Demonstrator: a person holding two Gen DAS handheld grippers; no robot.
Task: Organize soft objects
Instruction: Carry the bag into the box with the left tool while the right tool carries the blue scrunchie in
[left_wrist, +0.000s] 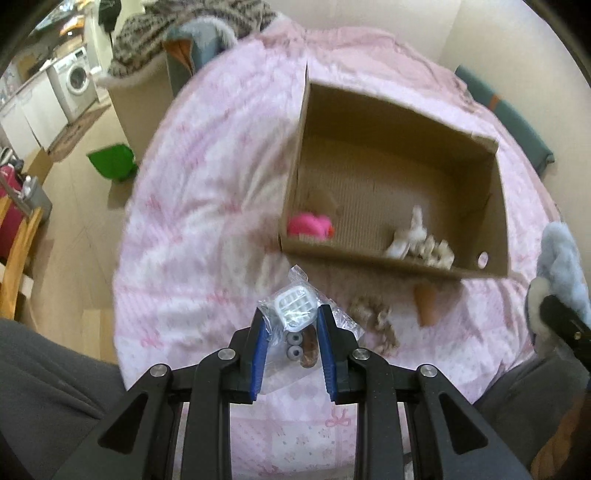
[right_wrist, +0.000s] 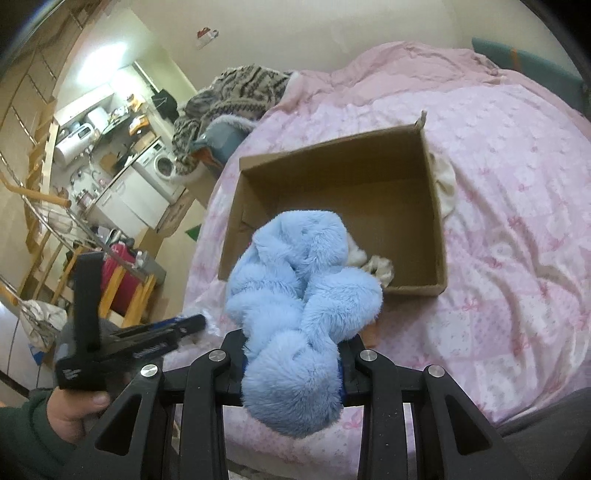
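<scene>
My left gripper (left_wrist: 291, 314) is shut on a clear plastic bag (left_wrist: 343, 319) that holds a white grid piece, two grey wheels and a brown bit. It hangs above the pink bedspread, in front of an open cardboard box (left_wrist: 369, 260). Inside the box lie a pink plush (left_wrist: 308, 225) and white and beige soft pieces (left_wrist: 421, 243). My right gripper (right_wrist: 295, 343) is shut on a fluffy light-blue plush (right_wrist: 303, 295), which hides its fingertips. The plush is held just before the box (right_wrist: 406, 288). A beige curly piece (left_wrist: 376, 321) and an orange piece (left_wrist: 424, 306) lie on the bed by the box.
The box sits on a bed with a pink quilt (right_wrist: 517, 221). A striped knit blanket (right_wrist: 236, 96) is heaped at its far corner. The bed's left edge drops to a wooden floor with a green item (left_wrist: 110, 162), a wooden chair (left_wrist: 18, 251) and a washing machine (left_wrist: 75, 81).
</scene>
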